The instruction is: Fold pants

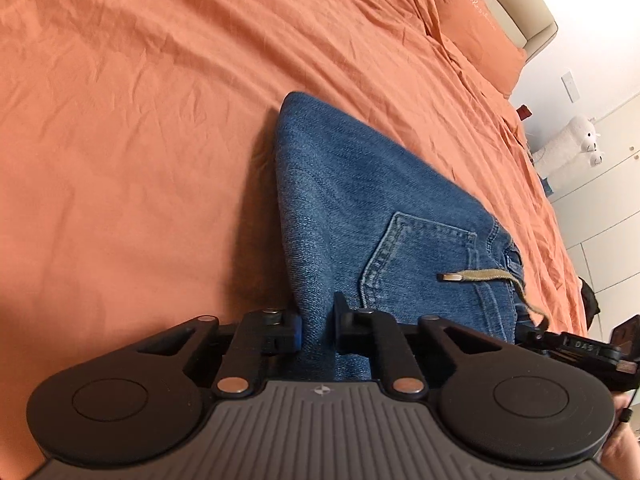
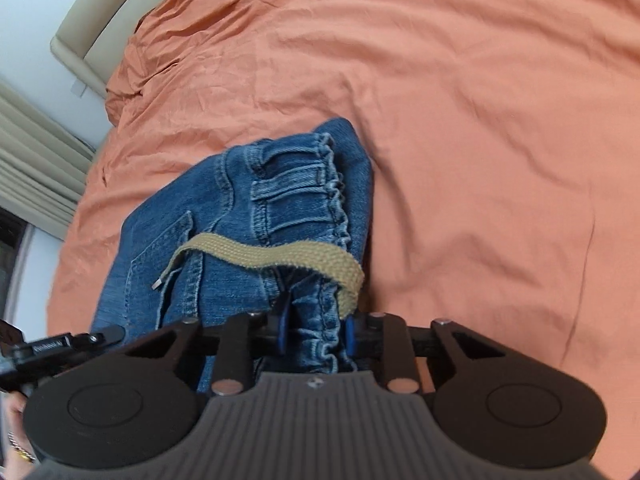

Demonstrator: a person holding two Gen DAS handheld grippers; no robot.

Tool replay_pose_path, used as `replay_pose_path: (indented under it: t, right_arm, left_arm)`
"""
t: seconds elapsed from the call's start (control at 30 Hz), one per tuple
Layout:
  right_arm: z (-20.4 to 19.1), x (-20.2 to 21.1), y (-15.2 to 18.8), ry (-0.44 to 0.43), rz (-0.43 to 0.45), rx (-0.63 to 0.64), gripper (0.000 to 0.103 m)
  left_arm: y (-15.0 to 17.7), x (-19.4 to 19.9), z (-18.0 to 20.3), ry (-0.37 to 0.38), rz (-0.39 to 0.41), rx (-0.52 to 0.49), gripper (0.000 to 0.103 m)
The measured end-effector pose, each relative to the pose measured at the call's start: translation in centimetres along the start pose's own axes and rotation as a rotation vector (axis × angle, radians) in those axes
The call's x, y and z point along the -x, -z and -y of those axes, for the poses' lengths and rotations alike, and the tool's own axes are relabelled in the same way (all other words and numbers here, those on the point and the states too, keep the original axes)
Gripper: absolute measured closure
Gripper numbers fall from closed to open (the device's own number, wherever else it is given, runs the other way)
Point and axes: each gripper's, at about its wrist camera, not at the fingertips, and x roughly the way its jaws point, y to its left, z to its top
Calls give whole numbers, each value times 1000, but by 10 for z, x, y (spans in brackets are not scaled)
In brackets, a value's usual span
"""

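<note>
Blue denim pants (image 1: pixel 360 200) lie folded on the orange bed, back pocket (image 1: pixel 416 256) up, with a tan drawstring (image 1: pixel 484 275) across them. My left gripper (image 1: pixel 318 332) is shut on the folded side edge of the pants. In the right wrist view the pants (image 2: pixel 224 216) show their elastic waistband (image 2: pixel 304 184), and the drawstring (image 2: pixel 280 256) drapes over it. My right gripper (image 2: pixel 316 334) is shut on the gathered waistband edge. The other gripper shows at the edge of each view, the right gripper in the left wrist view (image 1: pixel 580 350).
The orange bed sheet (image 1: pixel 140 120) spreads wide around the pants. An orange pillow (image 1: pixel 476 28) and beige headboard (image 1: pixel 520 8) lie at the far end. A white plush toy (image 1: pixel 572 148) stands by white cabinets. Curtains (image 2: pixel 36 168) hang beside the bed.
</note>
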Motion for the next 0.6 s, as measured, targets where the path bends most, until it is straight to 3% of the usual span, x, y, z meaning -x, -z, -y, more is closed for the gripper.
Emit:
replay_pose_path:
  t: [0.37, 0.6]
  right_arm:
    - [-68, 65, 6, -40, 74, 157, 86]
    - [-120, 69, 20, -111, 69, 208, 86]
  left_arm:
    - [5, 73, 11, -33, 68, -64, 92]
    - [-6, 126, -9, -82, 104, -93, 92]
